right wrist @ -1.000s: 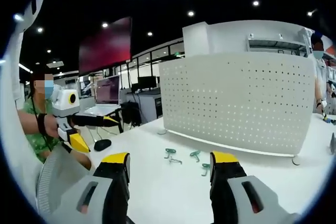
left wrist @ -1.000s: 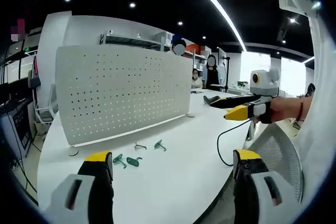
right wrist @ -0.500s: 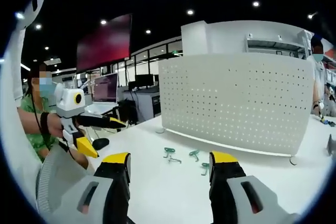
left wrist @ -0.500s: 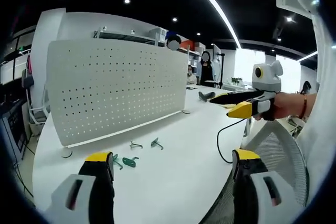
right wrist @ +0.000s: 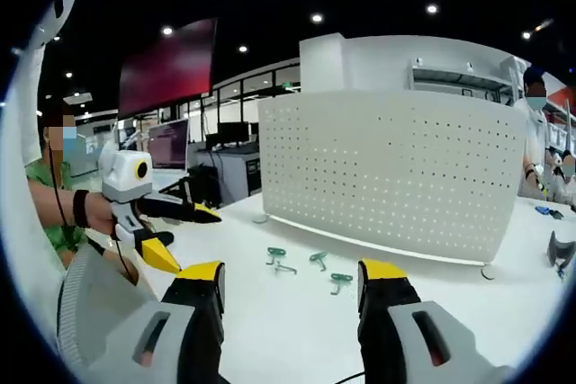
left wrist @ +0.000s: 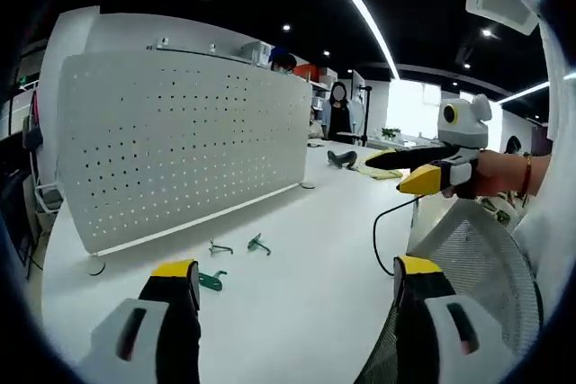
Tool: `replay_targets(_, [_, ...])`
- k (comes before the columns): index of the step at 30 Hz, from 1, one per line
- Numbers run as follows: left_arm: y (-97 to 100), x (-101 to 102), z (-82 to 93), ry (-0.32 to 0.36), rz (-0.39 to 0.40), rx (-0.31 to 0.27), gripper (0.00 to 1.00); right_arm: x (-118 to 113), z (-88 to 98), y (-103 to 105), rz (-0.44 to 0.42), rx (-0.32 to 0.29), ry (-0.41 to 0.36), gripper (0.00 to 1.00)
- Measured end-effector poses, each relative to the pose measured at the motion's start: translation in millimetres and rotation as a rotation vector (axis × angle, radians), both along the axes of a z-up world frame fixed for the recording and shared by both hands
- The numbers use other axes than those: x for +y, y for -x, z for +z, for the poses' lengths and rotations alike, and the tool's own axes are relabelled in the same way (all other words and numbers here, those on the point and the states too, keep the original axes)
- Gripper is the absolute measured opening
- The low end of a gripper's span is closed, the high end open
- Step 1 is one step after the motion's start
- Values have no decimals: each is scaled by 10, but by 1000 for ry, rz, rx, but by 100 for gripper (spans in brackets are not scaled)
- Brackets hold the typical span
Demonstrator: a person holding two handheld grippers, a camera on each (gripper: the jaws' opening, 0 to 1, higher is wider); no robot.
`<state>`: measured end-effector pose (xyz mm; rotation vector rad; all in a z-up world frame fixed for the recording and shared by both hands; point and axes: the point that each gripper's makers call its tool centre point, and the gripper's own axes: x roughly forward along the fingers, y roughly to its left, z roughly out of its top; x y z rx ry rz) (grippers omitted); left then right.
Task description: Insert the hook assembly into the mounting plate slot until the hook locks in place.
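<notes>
Across the upper left and middle of the left gripper view stands the white perforated mounting plate point(left wrist: 180, 146), upright on the white worktop point(left wrist: 297, 294). Below it, in the lower middle of that view, several small green hooks point(left wrist: 258, 244) lie loose on the worktop, apart from the plate and untouched. At the bottom, the left tongs point(left wrist: 297, 281) rise with their yellow-tipped jaws spread wide and nothing between them, the nearest hook just beside the left jaw. At the right of that view the right tongs point(left wrist: 400, 170) come in, held in a hand point(left wrist: 490, 184), their jaws parted and empty. A black cable point(left wrist: 382, 240) trails over the worktop edge.

Through the right gripper view the plate point(right wrist: 396, 168) takes the middle and right, with the hooks point(right wrist: 317, 260) in the lower middle of the frame before it. The right tongs point(right wrist: 290, 278) stand spread at the bottom, holding nothing, and the left tongs point(right wrist: 184, 238) enter from the left, likewise parted.
</notes>
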<state>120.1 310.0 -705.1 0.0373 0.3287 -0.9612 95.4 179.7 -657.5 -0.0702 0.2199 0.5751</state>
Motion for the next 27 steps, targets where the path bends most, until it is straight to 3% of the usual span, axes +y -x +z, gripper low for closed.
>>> replay_targets(5, [-73,10,-61,-3,3,18,86,6,7,29,-17,-1,-5,60])
replay_targets(9, [-117,41,-226,-104,-18,13,84,28,-19,62,-14,9,0,60])
replay_targets(13, [-168,11,-250,-96,-21,16,83,59,-39,91,-8,16,9,60])
replay_targets(27, [-417,1,-513,-169,-12,36,73,35,-102,70,1,37,8,59])
